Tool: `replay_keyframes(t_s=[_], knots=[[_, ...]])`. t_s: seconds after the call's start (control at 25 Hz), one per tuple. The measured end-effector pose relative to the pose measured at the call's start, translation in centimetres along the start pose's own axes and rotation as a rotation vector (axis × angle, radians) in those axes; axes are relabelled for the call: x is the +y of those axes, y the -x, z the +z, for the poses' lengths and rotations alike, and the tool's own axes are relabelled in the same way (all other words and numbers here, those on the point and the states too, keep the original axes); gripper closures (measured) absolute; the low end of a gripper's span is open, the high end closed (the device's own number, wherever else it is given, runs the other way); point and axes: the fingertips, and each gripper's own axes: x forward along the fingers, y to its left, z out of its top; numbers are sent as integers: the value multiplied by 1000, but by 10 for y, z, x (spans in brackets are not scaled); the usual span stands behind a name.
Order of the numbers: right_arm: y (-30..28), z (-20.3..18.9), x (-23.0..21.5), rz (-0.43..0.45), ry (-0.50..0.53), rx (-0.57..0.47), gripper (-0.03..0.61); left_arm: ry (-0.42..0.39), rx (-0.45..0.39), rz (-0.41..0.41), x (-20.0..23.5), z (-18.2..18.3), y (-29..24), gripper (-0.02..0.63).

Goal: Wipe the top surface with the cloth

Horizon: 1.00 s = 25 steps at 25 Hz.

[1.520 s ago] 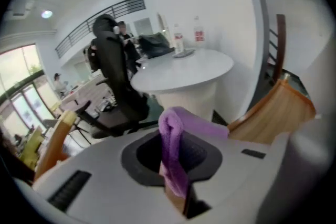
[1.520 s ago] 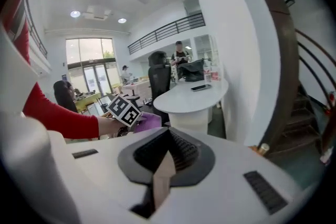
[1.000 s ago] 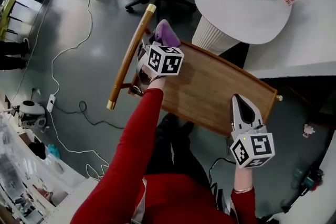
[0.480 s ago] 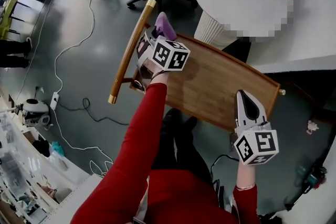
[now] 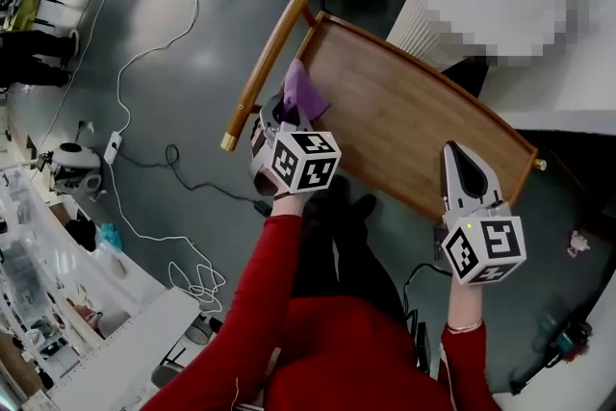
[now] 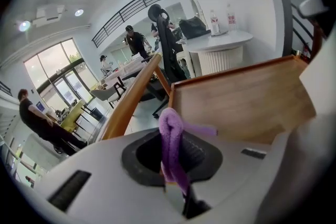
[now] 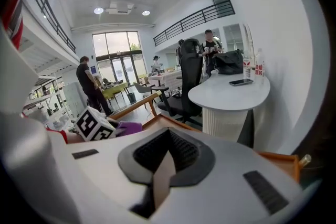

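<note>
From where I stand, the left gripper [image 5: 287,111] is clamped on a thin fold of the purple cloth [image 5: 303,91] at the wooden top's [image 5: 404,125] left edge, just beside the handle rail [image 5: 272,53], so a hard stroke could tug it free or catch the rail, while the right gripper [image 5: 458,159], pinched shut on nothing, hovers at the near right corner.

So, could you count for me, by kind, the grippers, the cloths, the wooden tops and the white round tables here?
grippers: 2 (left gripper, shut on the cloth; right gripper, shut and empty)
purple cloth: 1
wooden top: 1
white round table: 1
total: 5
</note>
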Motion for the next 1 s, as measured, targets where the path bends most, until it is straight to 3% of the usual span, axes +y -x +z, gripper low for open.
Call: replay_keyframes(t_s=[0.24,0.44,0.6,0.72,0.8,1.0], knots=[[-12,-9,27,61,34,32,574,28,32,42,22,-60,31,566],[-14,-10,41,76,48,35,574,8,52,32,30,-86,46,566],[-2,-4,47,32,45,8,574,-47,-65,23,36,-78,76,566],[19,-1,36,-45,19,-30,574,-145,-153,28,37,-61,89,566],[36,-5,23,-105,-5,-49,574,-197,-137,-23,26,-63,80,566],[88,-31,-12,-288,-87,-67,574,-256,-105,-311,-41,-65,60,566]])
